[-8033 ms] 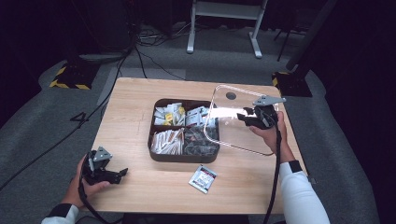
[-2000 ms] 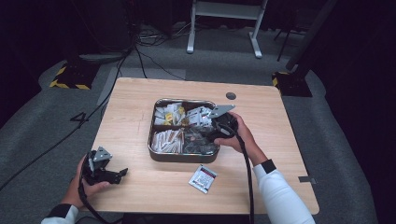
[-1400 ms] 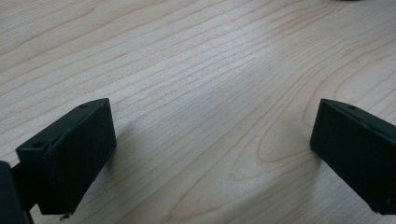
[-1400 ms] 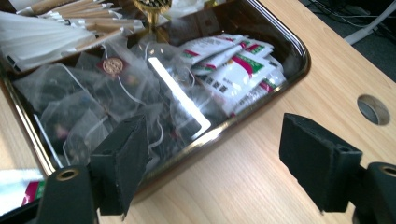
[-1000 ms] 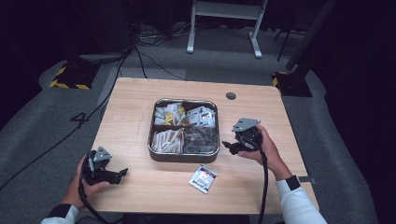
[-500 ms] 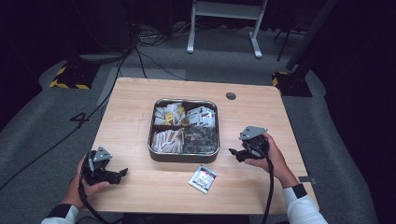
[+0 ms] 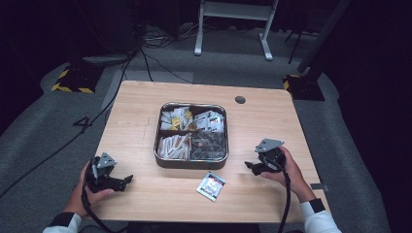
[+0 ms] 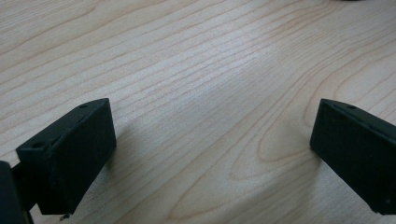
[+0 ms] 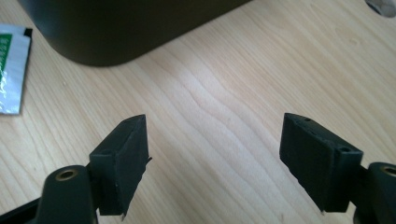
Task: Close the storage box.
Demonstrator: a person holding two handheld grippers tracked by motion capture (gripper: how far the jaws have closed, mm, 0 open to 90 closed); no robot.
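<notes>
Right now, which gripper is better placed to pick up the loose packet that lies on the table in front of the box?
The right gripper. It rests nearer the packet and points toward it, jaws open; its own view shows the packet's edge. The left gripper is farther away.

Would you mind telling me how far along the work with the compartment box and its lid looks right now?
The clear lid appears seated on the box, so closing looks done. Nothing is in hand: the right gripper and left gripper rest open on the table. One loose packet lies outside, in front of the box.
</notes>
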